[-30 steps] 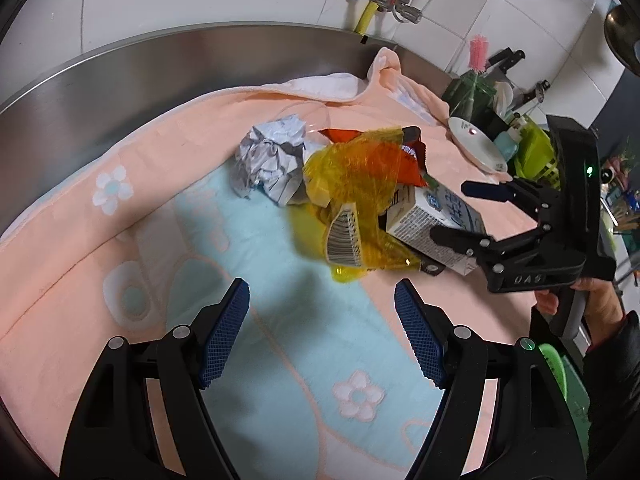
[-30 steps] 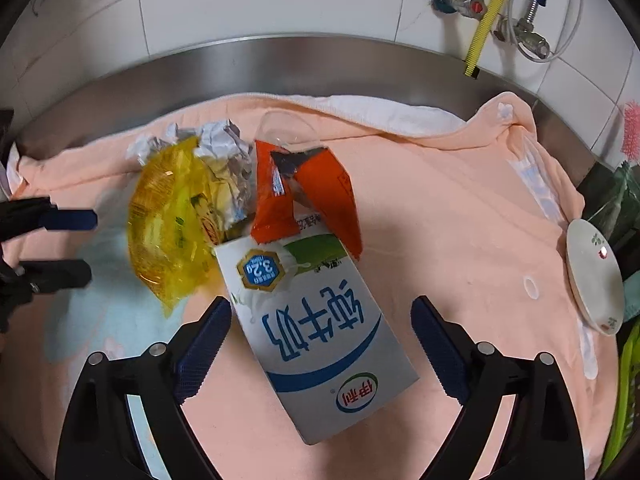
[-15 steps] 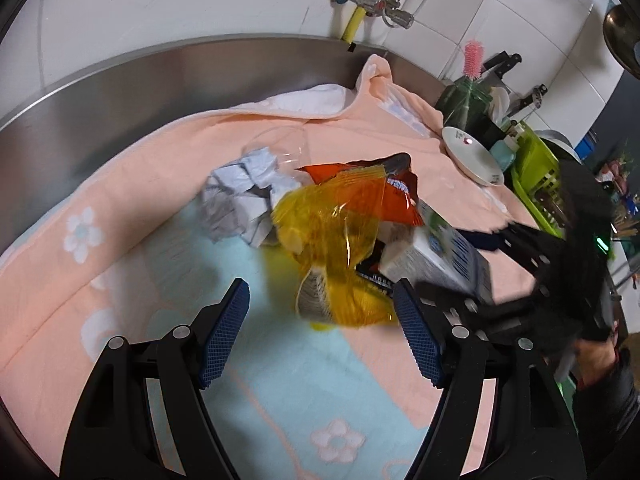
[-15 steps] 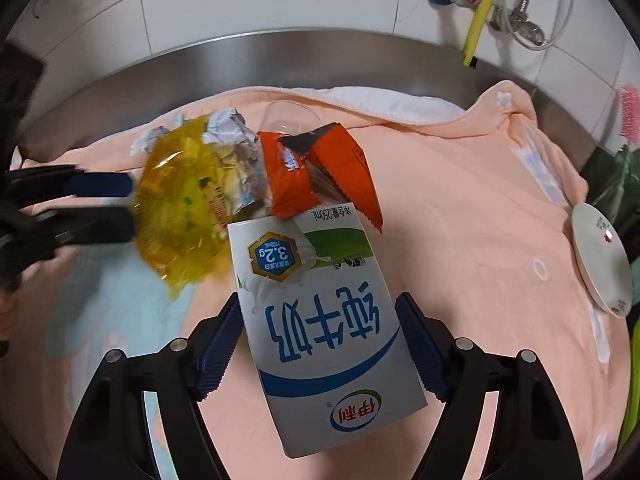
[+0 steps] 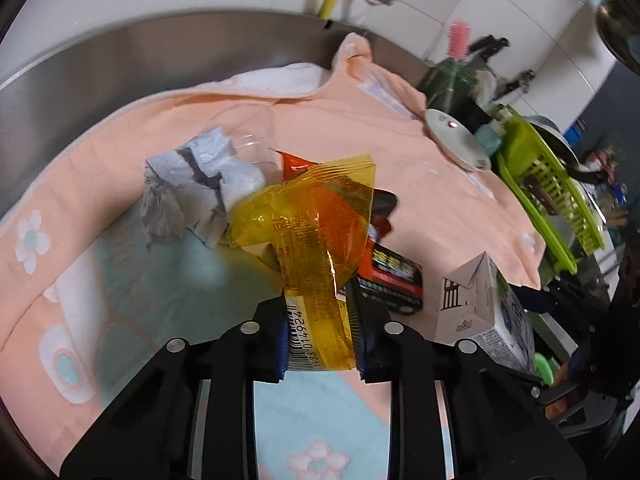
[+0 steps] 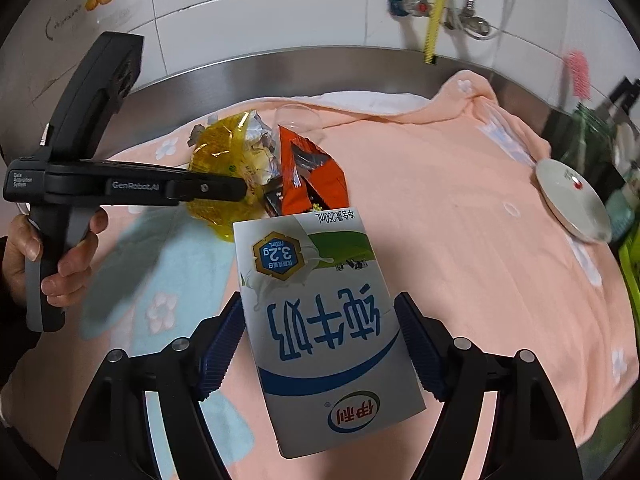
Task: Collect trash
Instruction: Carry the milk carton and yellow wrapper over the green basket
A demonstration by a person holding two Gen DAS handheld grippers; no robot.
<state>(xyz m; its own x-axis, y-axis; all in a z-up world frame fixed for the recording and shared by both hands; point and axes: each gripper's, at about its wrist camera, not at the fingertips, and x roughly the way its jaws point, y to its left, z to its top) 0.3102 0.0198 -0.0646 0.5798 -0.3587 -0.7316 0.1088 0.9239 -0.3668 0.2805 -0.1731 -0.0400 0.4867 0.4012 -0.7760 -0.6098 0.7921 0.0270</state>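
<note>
A pile of trash lies on a peach towel [image 5: 420, 184]. My left gripper [image 5: 320, 336] is closing, and its pads press on the barcode end of a yellow wrapper [image 5: 308, 224]. From the right wrist view the left gripper [image 6: 240, 190] reaches into that yellow wrapper [image 6: 216, 152] from the left. My right gripper [image 6: 320, 302] is shut on a white milk carton [image 6: 316, 360], one pad on each side. That milk carton [image 5: 480, 312] also shows low on the right in the left wrist view. Crumpled paper [image 5: 192, 188], an orange snack wrapper [image 6: 312, 176] and a clear plastic cup [image 5: 248, 128] lie behind.
The towel covers a steel counter [image 5: 120, 64] under a tiled wall with pipes. A white dish [image 5: 456, 140], a green basket [image 5: 540, 184] and bottles stand at the right edge. A hand [image 6: 60, 272] holds the left gripper's handle.
The left gripper moved forward to the yellow wrapper and its jaws closed on it. The right gripper's jaws narrowed onto the milk carton.
</note>
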